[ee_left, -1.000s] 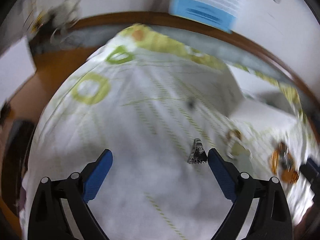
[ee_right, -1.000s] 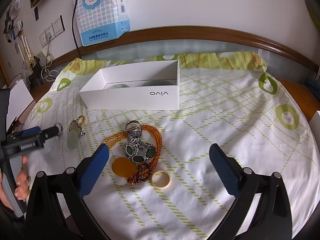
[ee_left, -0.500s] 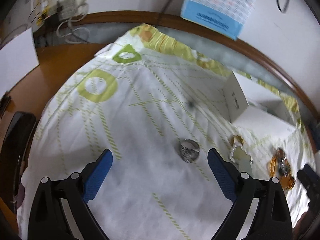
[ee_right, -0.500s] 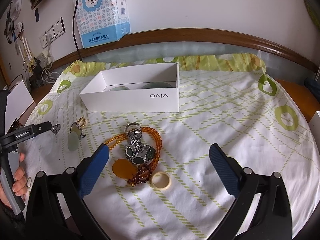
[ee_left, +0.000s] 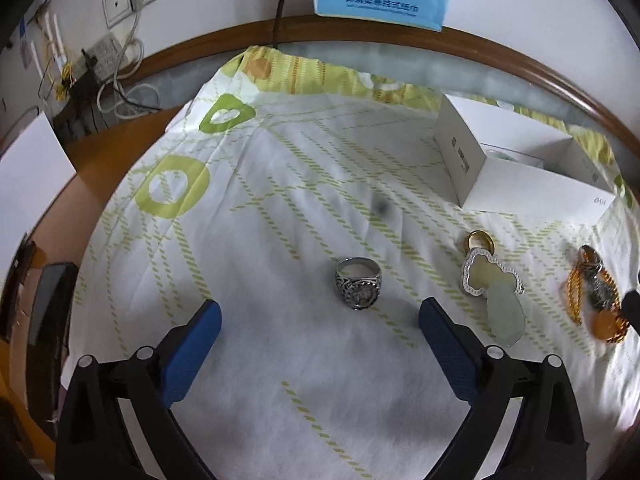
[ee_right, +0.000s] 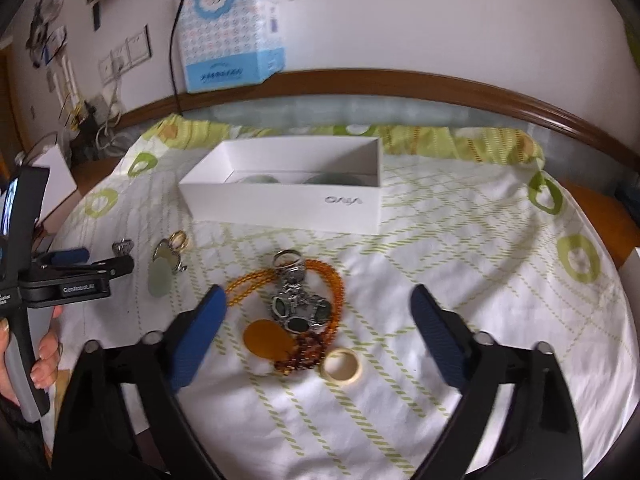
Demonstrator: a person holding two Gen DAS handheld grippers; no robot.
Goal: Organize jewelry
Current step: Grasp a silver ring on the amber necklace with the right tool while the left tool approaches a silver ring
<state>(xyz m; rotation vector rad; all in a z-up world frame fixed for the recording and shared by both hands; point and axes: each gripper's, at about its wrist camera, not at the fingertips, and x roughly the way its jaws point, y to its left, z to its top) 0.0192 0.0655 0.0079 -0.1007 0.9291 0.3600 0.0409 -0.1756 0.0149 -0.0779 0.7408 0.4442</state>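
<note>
A carved silver ring (ee_left: 358, 288) lies flat on the white cloth, just ahead of my open left gripper (ee_left: 320, 320) and between its blue fingers, touching neither. To its right lie a gold ring (ee_left: 479, 240), a silver-framed pendant (ee_left: 490, 274) and a pale jade pendant (ee_left: 506, 316). My right gripper (ee_right: 316, 328) is open over a pile: an amber bead necklace (ee_right: 332, 280), silver pieces (ee_right: 296, 304), an amber disc (ee_right: 266, 338) and a cream ring (ee_right: 342, 366). The white box (ee_right: 288, 196) stands open behind the pile, with greenish pieces inside.
A blue tissue pack (ee_right: 232, 28) leans on the wall behind the table's wooden rim (ee_right: 440, 92). Sockets and cables (ee_left: 116, 68) sit at the far left. A person's hand (ee_right: 44, 352) holds the left gripper handle. The cloth (ee_right: 480, 260) has bare room at the right.
The silver ring, tilted beside my left gripper's right finger a second ago, now lies flat on the cloth. The left view has swung right. My right gripper has moved closer to the pile.
</note>
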